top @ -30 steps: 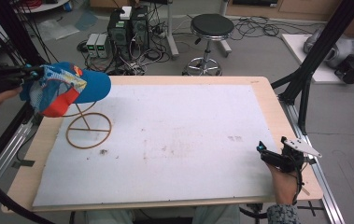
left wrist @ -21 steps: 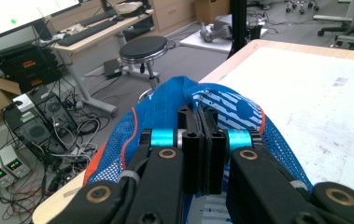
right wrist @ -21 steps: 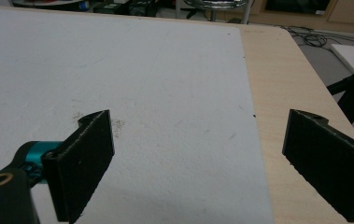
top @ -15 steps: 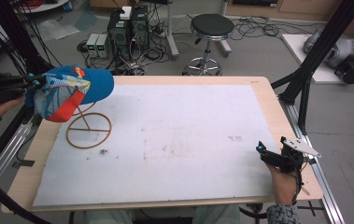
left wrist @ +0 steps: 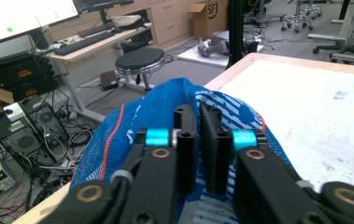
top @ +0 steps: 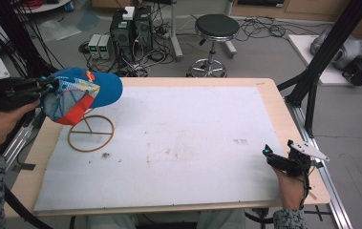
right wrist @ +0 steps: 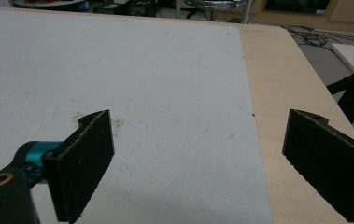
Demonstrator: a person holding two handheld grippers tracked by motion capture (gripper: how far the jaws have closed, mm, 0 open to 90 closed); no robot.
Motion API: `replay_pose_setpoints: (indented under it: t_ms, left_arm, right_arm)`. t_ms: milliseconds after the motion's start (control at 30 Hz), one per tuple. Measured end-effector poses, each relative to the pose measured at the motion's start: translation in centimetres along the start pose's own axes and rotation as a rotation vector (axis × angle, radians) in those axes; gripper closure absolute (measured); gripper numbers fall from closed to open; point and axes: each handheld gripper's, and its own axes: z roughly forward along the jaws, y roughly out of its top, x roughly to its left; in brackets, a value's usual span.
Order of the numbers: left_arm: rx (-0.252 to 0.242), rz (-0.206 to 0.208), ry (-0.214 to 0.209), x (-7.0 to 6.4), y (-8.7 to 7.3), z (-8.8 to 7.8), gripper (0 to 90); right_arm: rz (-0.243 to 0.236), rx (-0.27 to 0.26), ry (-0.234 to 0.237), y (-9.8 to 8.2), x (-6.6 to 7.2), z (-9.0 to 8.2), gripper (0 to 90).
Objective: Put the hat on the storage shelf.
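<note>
A blue cap (top: 103,88) with an orange and patterned back hangs over the table's left edge, above a brown ring stand (top: 90,134). The stand's thin rod rises toward the cap's underside; I cannot tell whether they touch. My left gripper (top: 49,86) comes in from the left, shut on the cap's rear. In the left gripper view the black jaws (left wrist: 198,140) are pressed together on the blue fabric of the cap (left wrist: 158,105). My right gripper (top: 267,153) rests at the table's front right edge, open. Its jaws (right wrist: 202,158) stand wide apart over the white mat, holding nothing.
A white mat (top: 183,143) covers most of the wooden table (top: 283,119). Black frame struts (top: 312,81) rise off the right edge. Behind the table stand a stool (top: 214,33) and electronics boxes (top: 131,26) among cables on the floor.
The left gripper has shifted the cap slightly to the right and turned it a little above the ring stand. The right gripper has stayed in place.
</note>
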Motion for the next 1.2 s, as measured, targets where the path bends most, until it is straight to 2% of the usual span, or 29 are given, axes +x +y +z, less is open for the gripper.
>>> replay_pose_setpoints:
  t_ms: [133,467,567,600,667,733,767,833,867,1033,1167,1200]
  left_arm:
    - [-0.003,-0.013,0.023,0.1,-0.2,0.0,75.4]
    - [-0.034,-0.041,0.04,-0.2,-0.4,-0.3,56.4]
    - [-0.06,-0.056,0.054,-0.5,-0.3,-0.5,50.3]
    - [-0.085,-0.075,0.076,-0.8,-0.3,-0.8,47.6]
    - [-0.095,-0.081,0.082,-1.0,-0.3,-0.9,46.3]
    - [-0.111,-0.091,0.117,-1.7,-0.2,-1.0,43.2]
    - [-0.111,-0.091,0.117,-1.7,-0.2,-1.0,42.6]
    - [-0.135,-0.1,0.145,-2.7,-0.3,-1.3,41.7]
    - [-0.135,-0.1,0.145,-2.7,-0.3,-1.3,41.1]
    - [-0.169,-0.122,0.189,-4.5,-0.8,-1.5,38.4]
    - [-0.164,-0.147,0.222,-6.3,-1.6,-1.3,36.5]
    - [-0.164,-0.147,0.222,-6.3,-1.6,-1.3,35.9]
  right_arm:
    - [-0.003,0.0,0.003,0.0,0.0,0.0,8.0]
    - [-0.002,0.0,0.003,0.0,0.1,0.0,8.0]
    - [-0.005,0.0,0.005,0.1,0.1,0.1,8.0]
    - [0.001,0.001,0.006,0.1,0.1,0.1,8.0]
    - [-0.002,-0.002,0.006,0.1,0.1,0.2,8.0]
    - [-0.004,-0.002,0.01,0.2,0.2,0.3,8.0]
    - [-0.004,-0.002,0.01,0.2,0.2,0.3,8.0]
    - [-0.008,-0.001,0.016,0.3,0.4,0.6,8.0]
    - [-0.003,-0.003,0.017,0.3,0.4,0.6,8.0]
    - [-0.005,-0.011,0.022,0.4,0.6,0.8,8.0]
    - [-0.003,-0.012,0.025,0.5,0.6,0.8,8.0]
    - [-0.003,-0.014,0.025,0.5,0.5,0.8,8.0]
